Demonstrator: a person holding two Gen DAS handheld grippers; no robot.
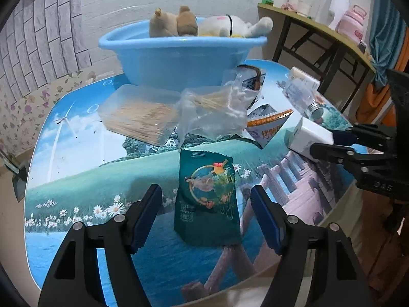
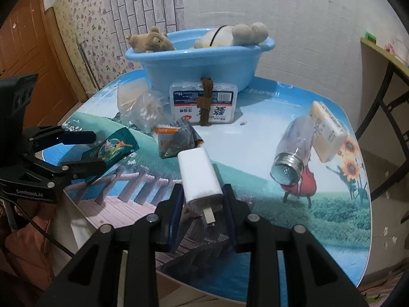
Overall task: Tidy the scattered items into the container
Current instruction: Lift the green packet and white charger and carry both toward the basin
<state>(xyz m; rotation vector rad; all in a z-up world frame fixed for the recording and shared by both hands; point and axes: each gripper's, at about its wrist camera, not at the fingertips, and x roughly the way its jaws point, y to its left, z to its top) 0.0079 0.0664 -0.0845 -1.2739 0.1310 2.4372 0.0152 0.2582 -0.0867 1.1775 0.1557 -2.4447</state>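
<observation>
A blue basin (image 1: 179, 58) stands at the table's far side with two plush toys (image 1: 173, 23) in it; it also shows in the right wrist view (image 2: 199, 61). My left gripper (image 1: 207, 202) is open, its jaws on either side of a dark green snack packet (image 1: 208, 199), not clamped. My right gripper (image 2: 202, 199) is shut on a white charger plug (image 2: 200, 176), also seen in the left wrist view (image 1: 310, 138). The left gripper shows in the right wrist view (image 2: 92, 151) around the green packet (image 2: 112, 151).
Scattered on the table (image 1: 76, 179): a clear toothpick box (image 1: 140, 117), a plastic bag of sticks (image 1: 214, 107), an orange-white sachet (image 1: 268, 125), a floss pack (image 2: 204, 102), a glass jar on its side (image 2: 294, 153), a soap-like bar (image 2: 327, 133). A side table (image 1: 319, 28) stands at right.
</observation>
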